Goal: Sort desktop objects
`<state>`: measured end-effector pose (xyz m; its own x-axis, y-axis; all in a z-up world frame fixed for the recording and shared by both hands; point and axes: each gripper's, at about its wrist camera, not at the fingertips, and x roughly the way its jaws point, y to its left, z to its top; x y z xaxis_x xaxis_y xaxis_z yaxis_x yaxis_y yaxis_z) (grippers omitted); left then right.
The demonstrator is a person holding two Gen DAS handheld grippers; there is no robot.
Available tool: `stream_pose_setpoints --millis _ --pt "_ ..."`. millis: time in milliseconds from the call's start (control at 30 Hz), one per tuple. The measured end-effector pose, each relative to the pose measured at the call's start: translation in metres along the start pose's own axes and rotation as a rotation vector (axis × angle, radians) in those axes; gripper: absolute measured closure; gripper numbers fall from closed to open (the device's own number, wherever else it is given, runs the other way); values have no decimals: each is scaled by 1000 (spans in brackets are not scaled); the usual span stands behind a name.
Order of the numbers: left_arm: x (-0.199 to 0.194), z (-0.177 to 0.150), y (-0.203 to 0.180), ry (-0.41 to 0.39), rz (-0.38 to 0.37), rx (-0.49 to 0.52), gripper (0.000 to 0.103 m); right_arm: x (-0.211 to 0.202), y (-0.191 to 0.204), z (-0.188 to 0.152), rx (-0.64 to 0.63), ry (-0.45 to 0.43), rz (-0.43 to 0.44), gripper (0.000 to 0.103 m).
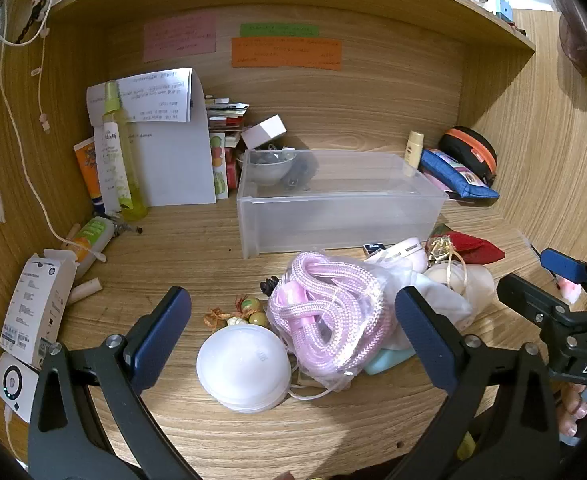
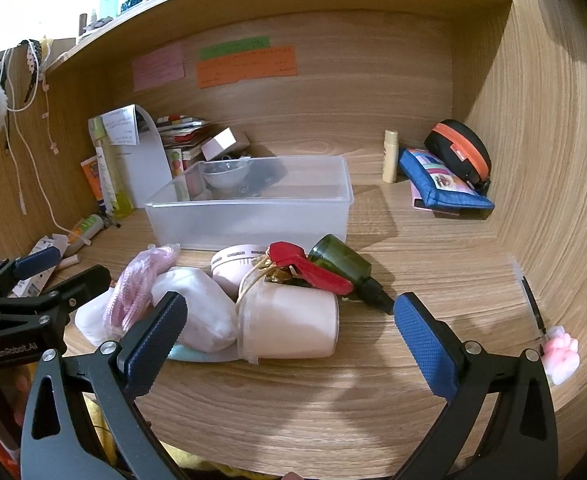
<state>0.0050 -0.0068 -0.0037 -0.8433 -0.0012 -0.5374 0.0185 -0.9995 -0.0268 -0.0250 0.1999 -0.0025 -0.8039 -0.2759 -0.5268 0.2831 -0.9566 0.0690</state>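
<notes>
Desk (image 2: 433,264) of pale wood carries a clear plastic bin (image 2: 249,208) toward its back edge. Nearer the front edge lie a pink cup (image 2: 289,330) tipped over, bagged pink rope (image 1: 325,312) and a white round lid (image 1: 243,366). Left gripper (image 1: 293,338) and right gripper (image 2: 289,334) both gape wide, grasping nothing.

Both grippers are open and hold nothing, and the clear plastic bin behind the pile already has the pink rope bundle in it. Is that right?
Not quite. The pink rope bundle, bagged in clear plastic, lies on the wooden desk in front of the clear plastic bin, not in it, as the left wrist view shows. The left gripper and right gripper are indeed open and empty.
</notes>
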Motion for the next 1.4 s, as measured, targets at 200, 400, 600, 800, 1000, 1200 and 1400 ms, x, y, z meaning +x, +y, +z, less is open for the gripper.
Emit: stream_pose_setpoints --millis 200,400,600,800,1000,1200,1400 --pt "-1 -2 2 -4 -1 -1 0 0 0 0 -1 1 1 0" --pt "-1 -2 3 -2 -4 -2 0 0 2 0 -2 1 2 0" --pt "-1 -1 2 -4 -3 -3 0 -1 4 1 -9 2 5 0" --pt "-3 -1 6 -16 -5 -18 0 -4 4 -1 -19 -5 -6 0" --pt "-8 -1 25 -41 -21 -80 0 -14 1 -2 -51 -51 -4 0" --pt "-2 -2 49 44 -52 -105 0 -20 -7 -2 -78 -64 -16 0" --pt "1 -10 63 117 29 -57 0 -4 -23 -4 -43 24 39 0"
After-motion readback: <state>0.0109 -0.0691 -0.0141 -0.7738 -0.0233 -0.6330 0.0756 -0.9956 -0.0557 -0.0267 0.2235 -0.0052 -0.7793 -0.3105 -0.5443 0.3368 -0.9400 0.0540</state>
